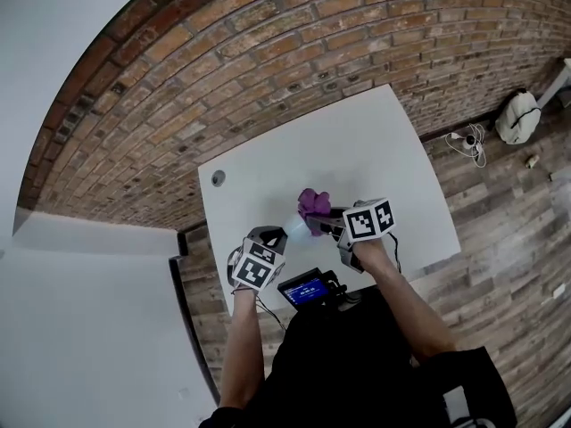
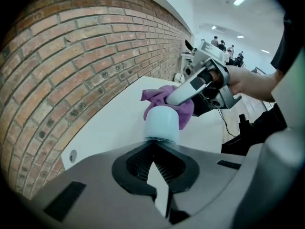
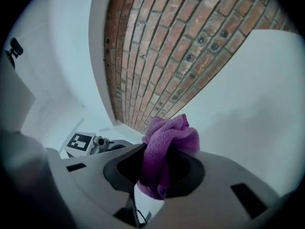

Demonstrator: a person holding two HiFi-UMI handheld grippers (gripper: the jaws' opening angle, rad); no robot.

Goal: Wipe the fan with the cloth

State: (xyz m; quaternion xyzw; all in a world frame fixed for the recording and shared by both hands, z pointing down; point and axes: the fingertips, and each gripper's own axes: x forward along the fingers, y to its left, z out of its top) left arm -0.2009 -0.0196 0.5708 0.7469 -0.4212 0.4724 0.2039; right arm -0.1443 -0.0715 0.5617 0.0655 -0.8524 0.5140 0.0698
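While my left tongs (image 2: 155, 149) pinch the base of the pale-blue cylindrical fan (image 2: 162, 123) above the white tabletop (image 1: 375, 150), my right tongs (image 3: 159, 175), clamped on the crumpled purple woven cloth (image 3: 169, 137), hold it against the fan's far side. Wiping appears to be under way, with most surfaces probably still to do.

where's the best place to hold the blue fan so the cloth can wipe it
Probably by its base end, coming in along its axis, as the left gripper does now. The fan is a short pale blue cylinder pointing away from that gripper, so a pinch there leaves the wall and far end free for the purple cloth in the right gripper.
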